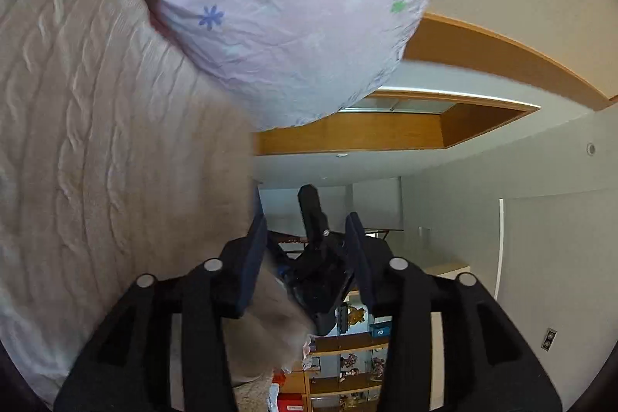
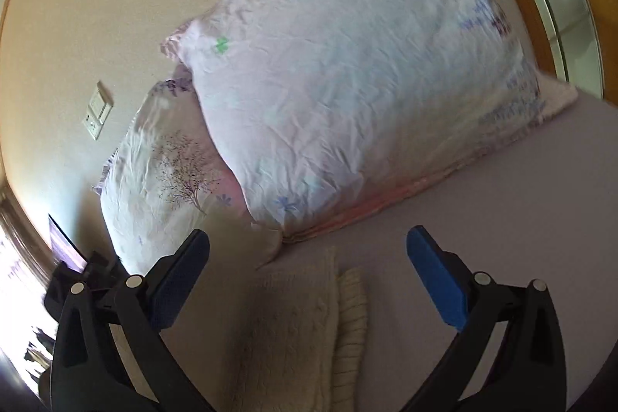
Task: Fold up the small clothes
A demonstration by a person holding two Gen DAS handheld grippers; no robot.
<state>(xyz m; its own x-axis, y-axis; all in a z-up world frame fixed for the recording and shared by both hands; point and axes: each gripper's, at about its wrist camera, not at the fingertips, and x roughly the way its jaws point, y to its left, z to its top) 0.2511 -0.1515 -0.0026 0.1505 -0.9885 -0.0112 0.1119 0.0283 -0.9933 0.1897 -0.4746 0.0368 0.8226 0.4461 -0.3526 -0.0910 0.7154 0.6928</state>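
A cream cable-knit sweater (image 1: 100,157) fills the left of the left wrist view; a fold of it (image 1: 278,311) hangs blurred between my left gripper's fingers. My left gripper (image 1: 307,242) is partly open, its jaws a hand's width apart, and I cannot tell whether it pinches the knit. The other gripper's black body (image 1: 320,257) shows just beyond it. In the right wrist view the sweater (image 2: 301,334) lies on the lilac bed sheet (image 2: 502,203), with a ribbed cuff (image 2: 351,315) on its right. My right gripper (image 2: 309,250) is wide open and empty above the sweater.
A large pink flowered pillow (image 2: 347,83) lies on the bed beyond the sweater, with a second tree-print pillow (image 2: 166,172) to its left; the pink pillow also shows in the left wrist view (image 1: 293,10). A wall with a switch plate (image 2: 97,111) stands behind. A shelf unit (image 1: 347,365) is far off.
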